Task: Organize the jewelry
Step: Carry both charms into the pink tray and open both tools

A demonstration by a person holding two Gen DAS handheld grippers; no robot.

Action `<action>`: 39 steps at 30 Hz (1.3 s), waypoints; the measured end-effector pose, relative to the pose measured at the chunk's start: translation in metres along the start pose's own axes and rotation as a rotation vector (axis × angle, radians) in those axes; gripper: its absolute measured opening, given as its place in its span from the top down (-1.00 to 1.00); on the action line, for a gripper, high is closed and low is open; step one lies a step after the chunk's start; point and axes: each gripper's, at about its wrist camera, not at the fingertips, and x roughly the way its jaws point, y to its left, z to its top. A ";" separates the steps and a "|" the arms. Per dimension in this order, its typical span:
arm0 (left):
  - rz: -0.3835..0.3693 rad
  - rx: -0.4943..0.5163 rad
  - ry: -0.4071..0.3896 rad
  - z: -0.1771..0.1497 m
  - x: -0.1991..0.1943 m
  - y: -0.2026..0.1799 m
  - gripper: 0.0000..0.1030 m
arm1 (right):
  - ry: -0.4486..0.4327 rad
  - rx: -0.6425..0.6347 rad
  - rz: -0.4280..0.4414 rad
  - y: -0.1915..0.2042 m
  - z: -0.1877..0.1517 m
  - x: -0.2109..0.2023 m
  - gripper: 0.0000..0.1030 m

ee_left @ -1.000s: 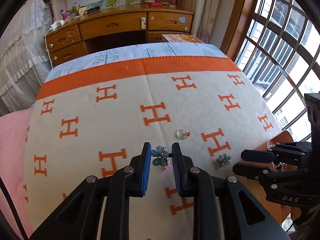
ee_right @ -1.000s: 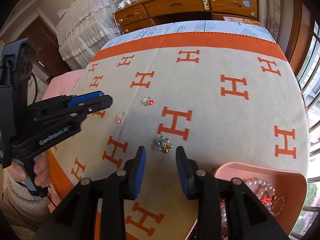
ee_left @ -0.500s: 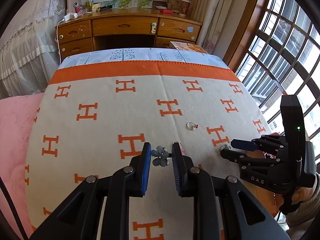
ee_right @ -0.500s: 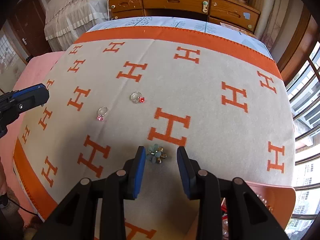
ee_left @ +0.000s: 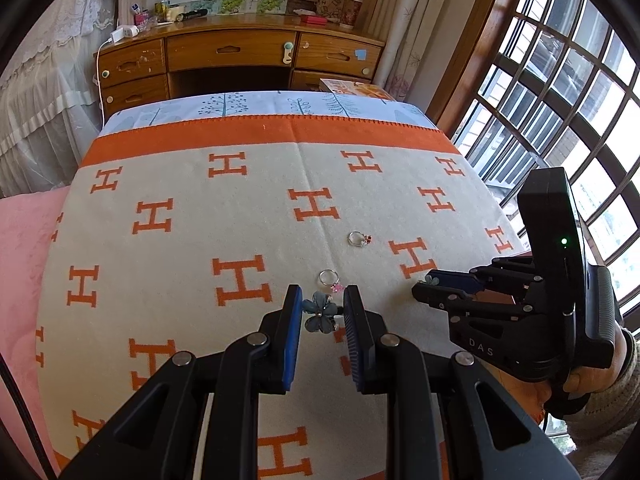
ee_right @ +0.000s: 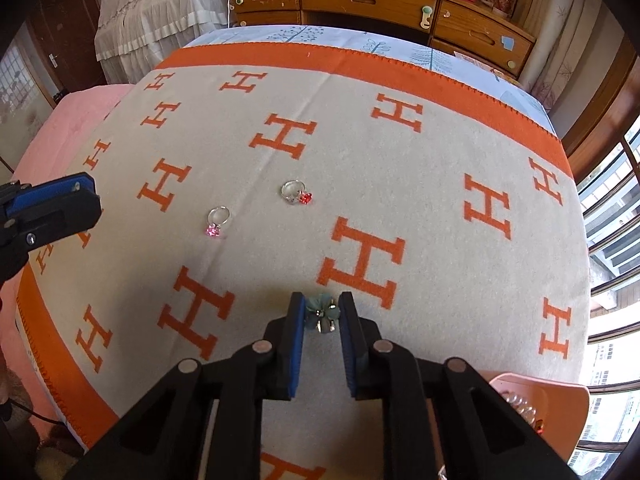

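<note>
Your left gripper [ee_left: 319, 312] clamped on blue flower clip [ee_left: 319, 314], frame center; your right gripper [ee_right: 322, 314] pinches green flower clip [ee_right: 322, 312].

Cream blanket [ee_right: 420, 208] with orange H pattern and orange border; on it a pink-stone ring [ee_right: 216, 222], red-stone ring [ee_right: 297, 193], teal flower [ee_right: 322, 312], beside a peach tray [ee_right: 560, 396].

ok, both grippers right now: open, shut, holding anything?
Left gripper: shut on the blue flower, which sits between its pads.
Right gripper: shut on the green flower.
</note>
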 end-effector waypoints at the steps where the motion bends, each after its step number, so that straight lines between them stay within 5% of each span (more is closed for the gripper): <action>1: -0.002 0.005 -0.001 0.000 -0.002 -0.002 0.63 | -0.012 0.012 0.017 -0.001 -0.001 -0.004 0.68; 9: -0.053 0.068 -0.023 0.000 -0.024 -0.044 0.63 | -0.218 0.146 0.173 -0.032 -0.025 -0.093 0.68; 19: -0.174 0.226 -0.045 0.003 -0.046 -0.151 0.63 | -0.440 0.267 0.155 -0.089 -0.095 -0.198 0.68; 28: -0.230 0.344 0.077 -0.029 -0.008 -0.226 0.63 | -0.371 0.389 0.147 -0.126 -0.150 -0.182 0.67; 33: -0.213 0.392 0.174 -0.056 0.020 -0.242 0.63 | -0.296 0.422 0.171 -0.134 -0.166 -0.159 0.67; 39: -0.179 0.414 0.198 -0.068 0.026 -0.243 0.50 | -0.179 0.432 0.199 -0.130 -0.179 -0.136 0.66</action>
